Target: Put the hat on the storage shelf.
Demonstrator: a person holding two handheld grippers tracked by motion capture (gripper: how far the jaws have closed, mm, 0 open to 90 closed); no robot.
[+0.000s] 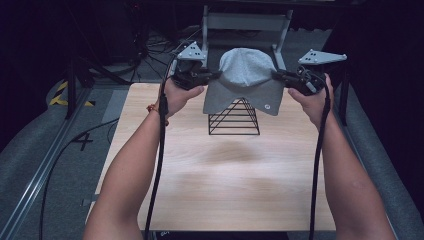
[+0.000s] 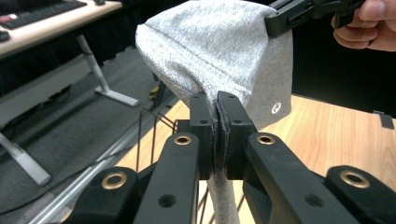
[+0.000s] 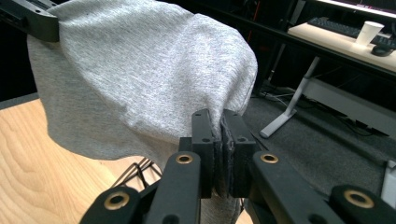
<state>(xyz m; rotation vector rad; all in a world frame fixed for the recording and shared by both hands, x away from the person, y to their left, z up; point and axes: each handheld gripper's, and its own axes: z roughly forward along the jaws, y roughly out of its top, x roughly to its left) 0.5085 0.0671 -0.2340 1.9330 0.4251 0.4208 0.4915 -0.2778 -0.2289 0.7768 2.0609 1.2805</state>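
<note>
A grey knit beanie (image 1: 246, 80) hangs stretched between my two grippers above a black wire pyramid stand (image 1: 235, 118) on the wooden table (image 1: 220, 175). My left gripper (image 1: 212, 76) is shut on the beanie's left edge; in the left gripper view its jaws (image 2: 217, 100) pinch the grey fabric (image 2: 215, 46). My right gripper (image 1: 278, 75) is shut on the right edge; in the right gripper view its jaws (image 3: 220, 119) clamp the fabric (image 3: 140, 84). A small round white logo (image 1: 268, 106) marks the lower hem. The stand's top is hidden behind the beanie.
A metal frame (image 1: 245, 25) stands beyond the table's far edge. Cables (image 1: 65, 150) lie on the grey floor at the left. A desk with a white cup (image 3: 369, 31) and a keyboard stands farther off in the right gripper view.
</note>
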